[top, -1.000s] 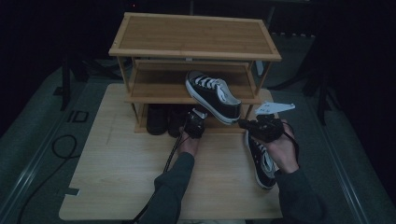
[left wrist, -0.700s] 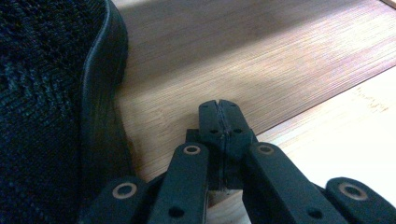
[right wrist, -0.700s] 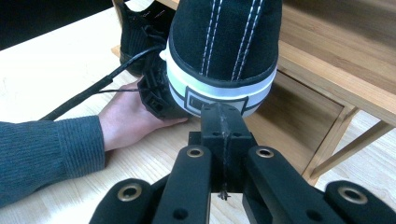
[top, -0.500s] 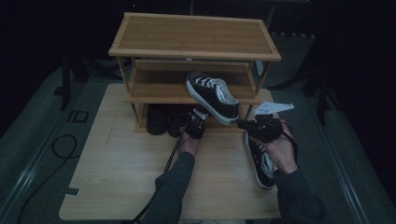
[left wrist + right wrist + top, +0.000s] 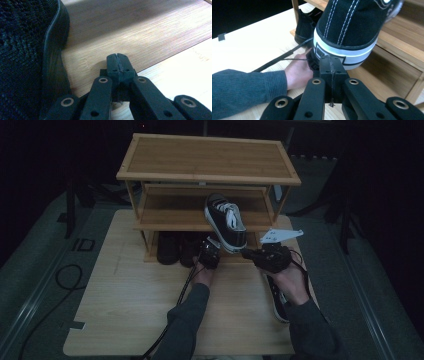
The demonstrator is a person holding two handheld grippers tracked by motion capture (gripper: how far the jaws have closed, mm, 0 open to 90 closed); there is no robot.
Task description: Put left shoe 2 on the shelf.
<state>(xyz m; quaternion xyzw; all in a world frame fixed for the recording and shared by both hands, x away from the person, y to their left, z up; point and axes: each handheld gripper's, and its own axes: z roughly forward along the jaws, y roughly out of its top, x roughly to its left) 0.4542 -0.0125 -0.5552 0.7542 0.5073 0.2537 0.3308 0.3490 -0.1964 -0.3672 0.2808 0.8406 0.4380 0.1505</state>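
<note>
Because both the left gripper and right gripper were pressed together empty, the sneaker overhanging the middle shelf's front edge risked toppling.

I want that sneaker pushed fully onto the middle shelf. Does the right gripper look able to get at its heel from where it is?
Probably yes. The right gripper, jaws shut, sits right at the heel of the sneaker, which overhangs the middle shelf. Nothing stands between them; the left gripper is off to the side.
</note>
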